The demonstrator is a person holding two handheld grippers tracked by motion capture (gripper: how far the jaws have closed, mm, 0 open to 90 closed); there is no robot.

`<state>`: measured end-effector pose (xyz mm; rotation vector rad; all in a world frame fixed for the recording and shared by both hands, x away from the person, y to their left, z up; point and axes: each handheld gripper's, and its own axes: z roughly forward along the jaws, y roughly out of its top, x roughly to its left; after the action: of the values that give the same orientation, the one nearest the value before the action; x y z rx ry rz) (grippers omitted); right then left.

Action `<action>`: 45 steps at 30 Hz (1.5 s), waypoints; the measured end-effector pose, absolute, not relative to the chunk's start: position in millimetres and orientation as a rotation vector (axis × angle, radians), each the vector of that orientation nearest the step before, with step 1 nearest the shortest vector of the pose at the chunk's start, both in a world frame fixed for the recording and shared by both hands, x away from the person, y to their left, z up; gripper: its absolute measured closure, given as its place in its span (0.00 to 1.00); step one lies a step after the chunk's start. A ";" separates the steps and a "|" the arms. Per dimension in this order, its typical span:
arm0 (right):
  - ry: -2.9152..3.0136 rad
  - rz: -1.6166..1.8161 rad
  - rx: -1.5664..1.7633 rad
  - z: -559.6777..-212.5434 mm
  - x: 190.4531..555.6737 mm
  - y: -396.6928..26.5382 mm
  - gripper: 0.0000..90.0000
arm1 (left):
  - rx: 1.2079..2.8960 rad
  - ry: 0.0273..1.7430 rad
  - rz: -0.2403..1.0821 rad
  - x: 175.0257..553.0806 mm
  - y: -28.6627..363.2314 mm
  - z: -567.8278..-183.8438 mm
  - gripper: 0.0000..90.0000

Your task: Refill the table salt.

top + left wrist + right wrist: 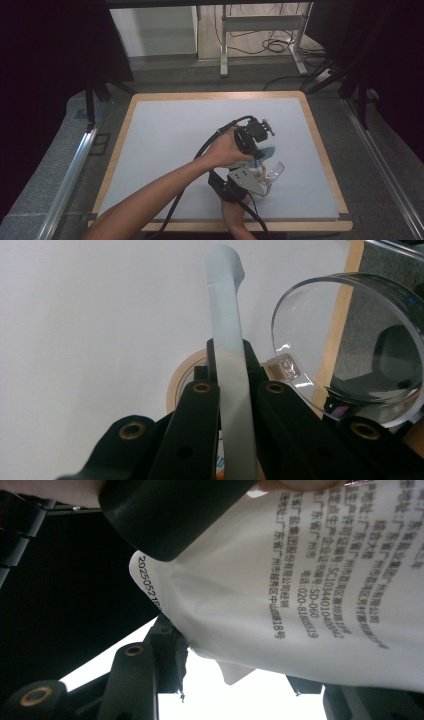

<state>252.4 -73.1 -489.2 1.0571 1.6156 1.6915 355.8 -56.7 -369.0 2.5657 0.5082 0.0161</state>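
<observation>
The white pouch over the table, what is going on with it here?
A person works two hand-held grippers close together over the table. The left gripper is shut on a pale flat edge, apparently of the white printed pouch, beside a clear plastic cup. The right gripper has the pouch's lower edge between its jaws.

Two grippers [263,150] [265,186] are counted, one printed pouch [300,590], one clear cup [350,340] and one tape roll [182,377].

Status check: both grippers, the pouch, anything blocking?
Left gripper shut on pale blue pouch edge. Right gripper at white printed pouch, grip unclear. Clear plastic cup and tape roll close by.
</observation>
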 end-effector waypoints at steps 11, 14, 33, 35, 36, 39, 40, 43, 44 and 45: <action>1.614 1.696 1.053 -487.1 251.4 -72.4 0.57 | 2.571 0.510 0.016 354.6 -56.1 -366.9 1.00; 1.615 1.695 1.051 -486.8 251.7 -72.6 0.57 | 2.572 0.509 0.017 354.6 -56.2 -366.5 1.00; 1.621 1.691 1.051 -489.6 252.3 -72.0 0.57 | 2.558 0.512 0.010 356.1 -54.0 -368.4 1.00; 1.623 1.694 1.049 -489.5 251.9 -72.0 0.57 | 2.552 0.511 0.005 356.8 -52.1 -366.8 1.00; 1.623 1.688 1.038 -490.0 252.2 -71.7 0.57 | 2.559 0.510 0.010 356.3 -52.2 -367.7 1.00; 1.629 1.693 1.049 -490.8 251.6 -70.8 0.57 | 2.566 0.512 0.012 355.9 -52.6 -369.2 1.00; 1.624 1.686 1.043 -491.6 252.2 -70.7 0.57 | 2.565 0.513 0.011 355.9 -52.6 -369.6 1.00; 1.629 1.683 1.044 -492.0 252.4 -71.0 0.57 | 2.567 0.510 0.010 356.2 -53.1 -370.6 1.00; 1.628 1.682 1.045 -492.0 252.5 -71.1 0.57 | 2.567 0.511 0.009 356.2 -53.5 -370.9 1.00; 1.628 1.683 1.047 -491.8 252.5 -71.3 0.57 | 2.568 0.512 0.010 356.2 -54.1 -371.1 1.00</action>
<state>252.5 -71.3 -491.8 1.0469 1.6275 1.6829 356.2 -54.1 -371.1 2.5678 0.5122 0.0101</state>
